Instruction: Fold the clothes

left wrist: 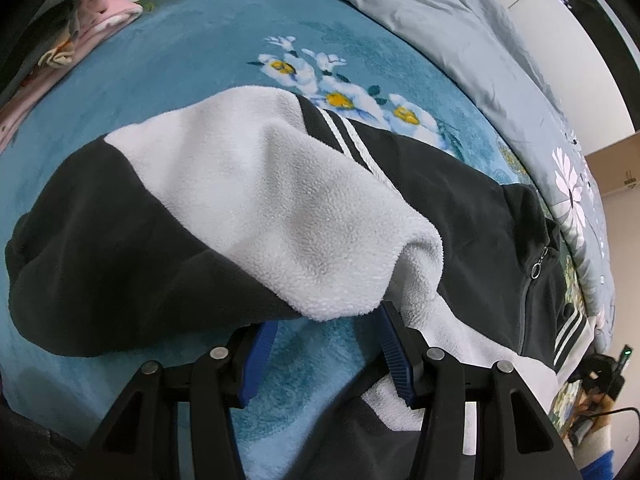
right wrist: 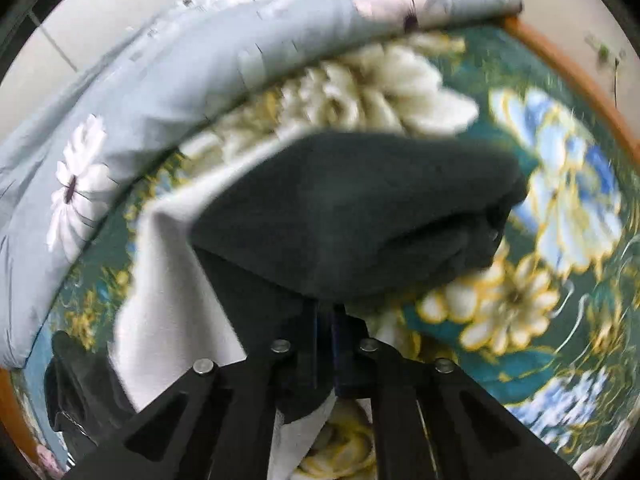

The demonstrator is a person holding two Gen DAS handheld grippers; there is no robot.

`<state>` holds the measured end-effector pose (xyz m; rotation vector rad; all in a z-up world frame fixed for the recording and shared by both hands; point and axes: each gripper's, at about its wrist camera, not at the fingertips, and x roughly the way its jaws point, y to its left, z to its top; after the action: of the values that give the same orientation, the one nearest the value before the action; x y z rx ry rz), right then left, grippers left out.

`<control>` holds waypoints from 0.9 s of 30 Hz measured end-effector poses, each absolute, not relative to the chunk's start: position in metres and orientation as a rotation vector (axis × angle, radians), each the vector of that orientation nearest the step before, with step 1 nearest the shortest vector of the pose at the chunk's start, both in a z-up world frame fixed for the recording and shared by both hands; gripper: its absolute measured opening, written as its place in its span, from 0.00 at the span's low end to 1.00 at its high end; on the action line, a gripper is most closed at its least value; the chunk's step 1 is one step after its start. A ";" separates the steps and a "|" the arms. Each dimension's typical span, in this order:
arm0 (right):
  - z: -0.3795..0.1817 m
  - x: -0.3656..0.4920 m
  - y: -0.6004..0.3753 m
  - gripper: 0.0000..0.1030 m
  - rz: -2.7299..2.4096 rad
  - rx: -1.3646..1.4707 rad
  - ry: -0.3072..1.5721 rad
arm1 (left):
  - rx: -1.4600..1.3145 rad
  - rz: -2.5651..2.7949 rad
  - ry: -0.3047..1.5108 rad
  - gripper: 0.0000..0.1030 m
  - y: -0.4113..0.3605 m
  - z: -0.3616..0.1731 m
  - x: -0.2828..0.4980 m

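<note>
A black and grey fleece jacket [left wrist: 280,200] lies on a teal floral blanket [left wrist: 180,80], its zipper pull [left wrist: 538,268] to the right. A grey sleeve part is folded over and drapes onto the tips of my left gripper [left wrist: 326,320]. Its blue pads [left wrist: 394,344] stand apart with blanket showing between them, so it is open. In the blurred right wrist view, my right gripper [right wrist: 326,314] has its jaws pressed together, with a fold of the jacket's black fabric [right wrist: 352,208] bunched over the tips and lifted off the blanket [right wrist: 560,200]. The tips themselves are hidden.
A grey flowered duvet [left wrist: 440,20] [right wrist: 120,80] is heaped along the far side. Pink folded clothes [left wrist: 100,16] sit at the top left. A wooden bed edge [right wrist: 580,80] runs at the right. A black device with a green light [left wrist: 618,364] shows at the lower right.
</note>
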<state>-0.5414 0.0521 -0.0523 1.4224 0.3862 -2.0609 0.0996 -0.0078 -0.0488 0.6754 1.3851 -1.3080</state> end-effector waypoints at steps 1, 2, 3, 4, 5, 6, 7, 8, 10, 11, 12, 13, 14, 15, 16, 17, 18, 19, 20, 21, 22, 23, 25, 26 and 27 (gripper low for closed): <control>-0.039 -0.535 0.050 0.05 -2.075 1.343 0.428 | 0.673 -1.305 1.390 0.54 -0.008 -0.050 0.101; -0.024 -0.524 0.051 0.04 -2.071 1.240 0.481 | 0.671 -1.301 1.395 0.54 -0.008 -0.051 0.102; -0.011 -0.513 0.056 0.04 -2.058 1.153 0.522 | 0.668 -1.298 1.401 0.54 -0.008 -0.052 0.102; 0.002 -0.501 0.060 0.04 -2.043 1.067 0.562 | 0.663 -1.296 1.411 0.54 -0.009 -0.053 0.103; 0.010 -0.494 0.066 0.04 -2.031 1.021 0.585 | 0.661 -1.294 1.419 0.54 -0.009 -0.055 0.103; 0.003 -0.498 0.075 0.04 -2.028 1.070 0.585 | 0.662 -1.294 1.421 0.54 -0.010 -0.056 0.102; -0.013 -0.505 0.085 0.04 -2.028 1.156 0.586 | 0.666 -1.295 1.422 0.54 -0.010 -0.056 0.101; -0.029 -0.513 0.095 0.04 -2.025 1.243 0.585 | 0.675 -1.301 1.417 0.54 -0.010 -0.056 0.099; -0.061 -0.527 0.116 0.05 -2.013 1.419 0.583 | 0.693 -1.313 1.406 0.54 -0.009 -0.055 0.096; -0.073 -0.533 0.126 0.05 -2.001 1.484 0.560 | 0.698 -1.315 1.401 0.54 -0.009 -0.054 0.095; -0.077 -0.538 0.135 0.05 -1.987 1.504 0.490 | 0.704 -1.317 1.396 0.54 -0.009 -0.054 0.095; -0.076 -0.543 0.144 0.06 -1.979 1.517 0.407 | 0.708 -1.318 1.393 0.54 -0.009 -0.054 0.094; -0.074 -0.547 0.152 0.09 -1.972 1.531 0.332 | 0.709 -1.316 1.396 0.54 -0.009 -0.054 0.095; -0.072 -0.552 0.159 0.12 -1.963 1.545 0.257 | 0.710 -1.314 1.397 0.54 -0.009 -0.055 0.095; -0.070 -0.558 0.165 0.19 -1.960 1.553 0.193 | 0.711 -1.313 1.397 0.54 -0.009 -0.055 0.095; -0.067 -0.564 0.170 0.26 -1.969 1.552 0.147 | 0.711 -1.313 1.394 0.54 -0.008 -0.054 0.095; -0.065 -0.567 0.174 0.28 -1.981 1.550 0.107 | 0.711 -1.313 1.391 0.54 -0.008 -0.054 0.094; -0.064 -0.572 0.176 0.32 -1.995 1.551 0.076 | 0.711 -1.313 1.387 0.54 -0.008 -0.053 0.093; -0.063 -0.576 0.175 0.37 -2.002 1.552 0.061 | 0.712 -1.313 1.384 0.54 -0.007 -0.053 0.093; -0.064 -0.579 0.170 0.40 -1.998 1.553 0.071 | 0.714 -1.313 1.383 0.54 -0.007 -0.052 0.093; -0.064 -0.582 0.165 0.45 -1.994 1.554 0.082 | 0.718 -1.313 1.381 0.54 -0.007 -0.052 0.092; -0.065 -0.586 0.159 0.46 -1.989 1.555 0.092 | 0.726 -1.313 1.378 0.54 -0.006 -0.052 0.091; -0.055 -0.589 0.149 0.46 -2.038 1.497 0.129 | 0.731 -1.313 1.360 0.54 -0.005 -0.050 0.091; -0.048 -0.590 0.146 0.46 -2.073 1.461 0.135 | 0.730 -1.313 1.353 0.54 -0.005 -0.049 0.092; -0.039 -0.592 0.142 0.46 -2.109 1.422 0.133 | 0.723 -1.310 1.356 0.54 -0.005 -0.049 0.092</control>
<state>-0.5925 0.1419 -0.0388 1.4221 0.1334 -2.1086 0.0924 -0.0054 -0.0488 0.7228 1.3559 -1.3105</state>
